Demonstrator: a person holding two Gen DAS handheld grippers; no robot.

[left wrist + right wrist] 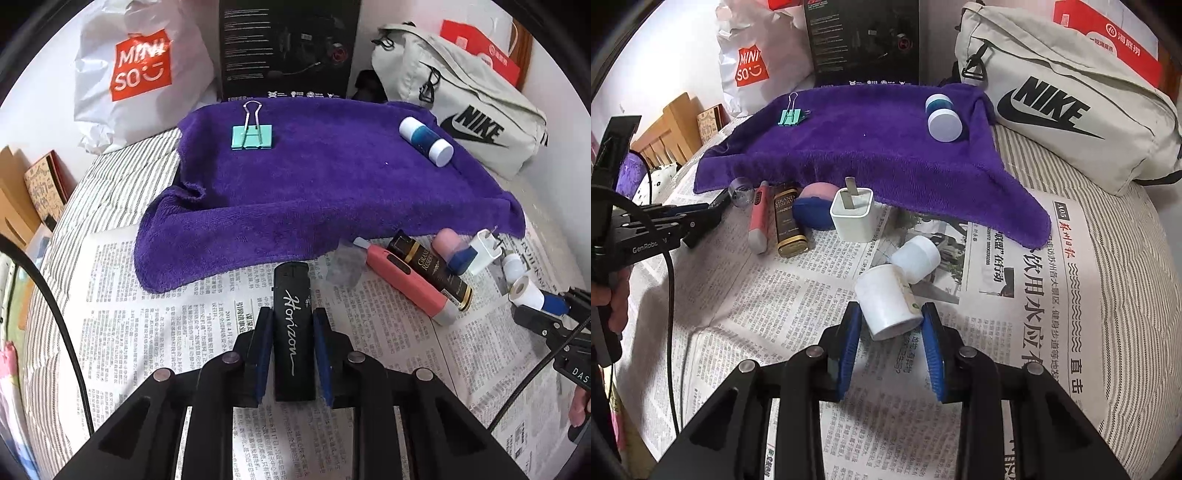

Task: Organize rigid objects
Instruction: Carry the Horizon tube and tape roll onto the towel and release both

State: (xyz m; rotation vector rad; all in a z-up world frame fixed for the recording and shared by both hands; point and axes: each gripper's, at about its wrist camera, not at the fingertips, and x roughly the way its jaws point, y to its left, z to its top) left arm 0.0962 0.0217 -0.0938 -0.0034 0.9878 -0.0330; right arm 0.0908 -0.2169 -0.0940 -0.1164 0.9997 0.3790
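the left claw (292, 332) was seen straddling a black lighter (291, 325) marked "horizon", its blue pads flanking the lighter; whether the pads actually pressed on it could not be told. the lighter lay on the newspaper (147, 332) spread over a striped bed, just before the purple towel (314, 177). the right claw (892, 325) was spread around a white tube (886, 306) lying on the newspaper, the pads beside it with gaps visible, so it was open. a small white jar (918, 258) touched the tube's far end. on the towel a teal binder clip (252, 136) and a blue-and-white bottle (424, 142) were laid well apart. along the towel's near edge a pink device (757, 221), a dark gold-trimmed box (788, 225), a pink-and-blue round case (814, 206) and a white charger plug (851, 214) were grouped closely.
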